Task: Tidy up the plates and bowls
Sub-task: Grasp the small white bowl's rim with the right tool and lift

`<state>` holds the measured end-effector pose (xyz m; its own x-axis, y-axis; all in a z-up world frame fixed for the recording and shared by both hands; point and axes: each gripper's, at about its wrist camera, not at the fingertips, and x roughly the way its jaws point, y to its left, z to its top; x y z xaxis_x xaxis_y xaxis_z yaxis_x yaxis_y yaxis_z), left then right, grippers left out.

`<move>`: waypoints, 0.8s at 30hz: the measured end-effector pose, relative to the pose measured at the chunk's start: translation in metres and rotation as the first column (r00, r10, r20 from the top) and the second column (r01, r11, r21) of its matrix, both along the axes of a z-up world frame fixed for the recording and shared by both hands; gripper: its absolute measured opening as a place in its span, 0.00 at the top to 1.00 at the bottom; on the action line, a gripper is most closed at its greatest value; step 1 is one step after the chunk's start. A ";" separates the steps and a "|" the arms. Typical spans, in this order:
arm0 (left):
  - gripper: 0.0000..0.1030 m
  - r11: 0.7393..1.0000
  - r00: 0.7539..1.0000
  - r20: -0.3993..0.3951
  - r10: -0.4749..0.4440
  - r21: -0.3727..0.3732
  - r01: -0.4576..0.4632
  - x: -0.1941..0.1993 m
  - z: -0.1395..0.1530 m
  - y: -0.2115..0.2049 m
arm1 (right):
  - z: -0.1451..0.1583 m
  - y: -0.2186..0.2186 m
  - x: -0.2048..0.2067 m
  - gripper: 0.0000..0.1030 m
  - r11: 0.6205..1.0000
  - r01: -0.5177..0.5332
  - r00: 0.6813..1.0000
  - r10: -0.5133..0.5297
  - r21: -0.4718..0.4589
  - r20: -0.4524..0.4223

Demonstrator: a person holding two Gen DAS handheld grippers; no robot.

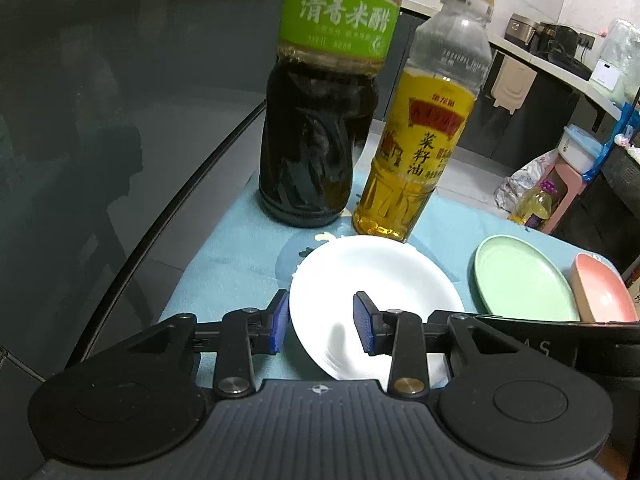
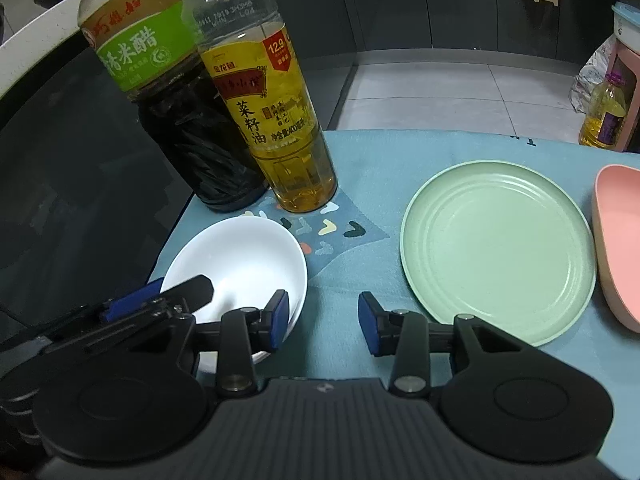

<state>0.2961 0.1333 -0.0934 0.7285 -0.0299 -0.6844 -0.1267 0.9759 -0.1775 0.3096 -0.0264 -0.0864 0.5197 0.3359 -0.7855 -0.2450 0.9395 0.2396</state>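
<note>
I see the dark glass tabletop filling the left of my left-wrist view, with a blue placemat spread over its near corner. On the mat's far side stand two bottles, touching or nearly so — a dark vinegar bottle with a green label and, just right of it, a yellow oil bottle. The green plate lies flat on the right part of the mat, and a pink dish sits just beyond its right edge, partly out of frame. The white bowl rests on the mat in front of the bottles. My left gripper hangs over the bowl's near left rim with its jaws apart — one blue pad outside the rim, one above the inside, neither pressing. My right gripper is parted too, over bare mat between bowl and green plate, holding nothing.
</note>
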 end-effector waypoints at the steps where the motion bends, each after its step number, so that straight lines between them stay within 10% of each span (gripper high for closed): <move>1: 0.70 1.000 1.000 -0.002 -0.002 0.000 0.002 0.001 -0.002 0.000 | -0.002 0.001 0.000 0.67 1.000 0.000 1.000 0.000 -0.002 0.006; 13: 0.69 0.976 0.999 0.044 0.032 -0.215 -0.022 -0.010 0.011 0.036 | -0.005 0.004 -0.003 0.74 0.999 -0.038 0.999 0.038 0.002 0.025; 24: 0.86 0.984 0.995 -0.090 -0.053 -0.174 0.037 0.002 -0.016 0.020 | -0.005 0.006 -0.006 0.96 0.996 -0.080 0.997 0.080 0.033 0.008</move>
